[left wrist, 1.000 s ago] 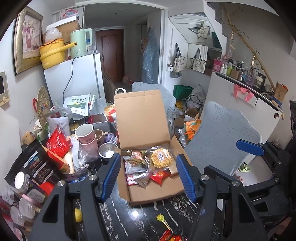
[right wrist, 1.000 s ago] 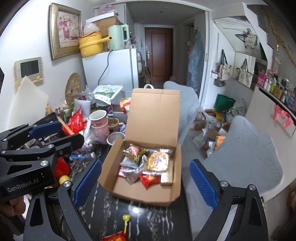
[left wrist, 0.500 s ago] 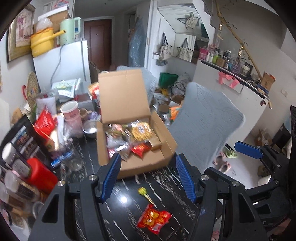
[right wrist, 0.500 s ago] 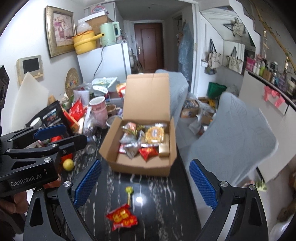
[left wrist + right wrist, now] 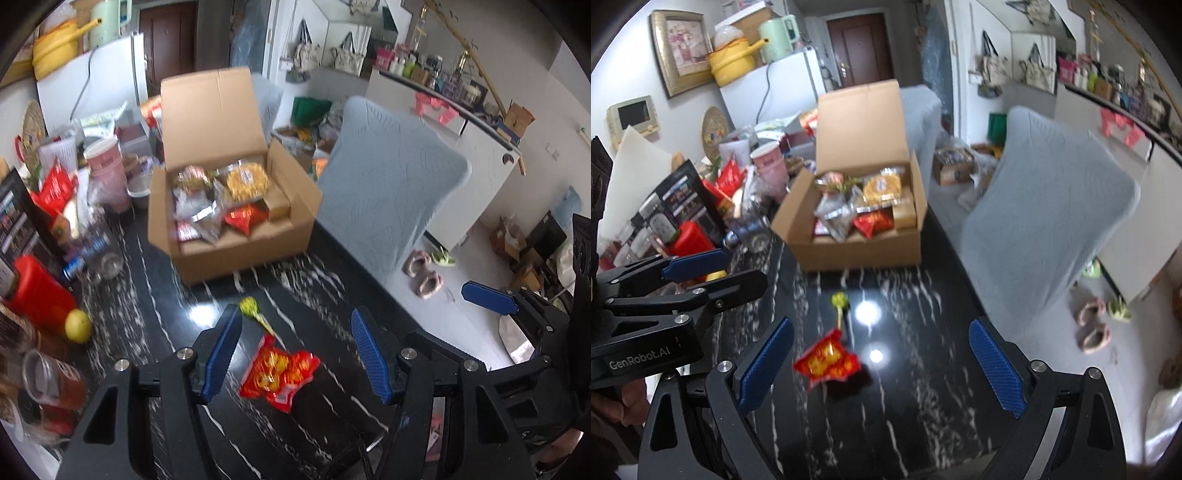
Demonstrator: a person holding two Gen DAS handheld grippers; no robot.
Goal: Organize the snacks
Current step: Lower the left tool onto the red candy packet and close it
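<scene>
With both claws gaping empty, left claw (image 5: 295, 347) hovers over the red crinkly snack packet (image 5: 279, 373) low-centre on the black marble table (image 5: 332, 295); right claw (image 5: 881, 365) alongside. Next: descend, pinch it, carry to the open cardboard box (image 5: 236, 206).

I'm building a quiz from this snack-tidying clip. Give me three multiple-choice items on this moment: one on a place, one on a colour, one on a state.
1. Where does the red snack packet lie?
A. inside the cardboard box
B. on the black table, in front of the box
C. on the chair

2. What colour are the left gripper pads?
A. blue
B. green
C. white

3. How is the cardboard box?
A. taped shut
B. open, empty
C. open, with snacks inside

Answers: 1 B, the packet rests on the black table beside the lollipop. 2 A, both pads show blue. 3 C, the lid stands up and packets fill the box.
</scene>
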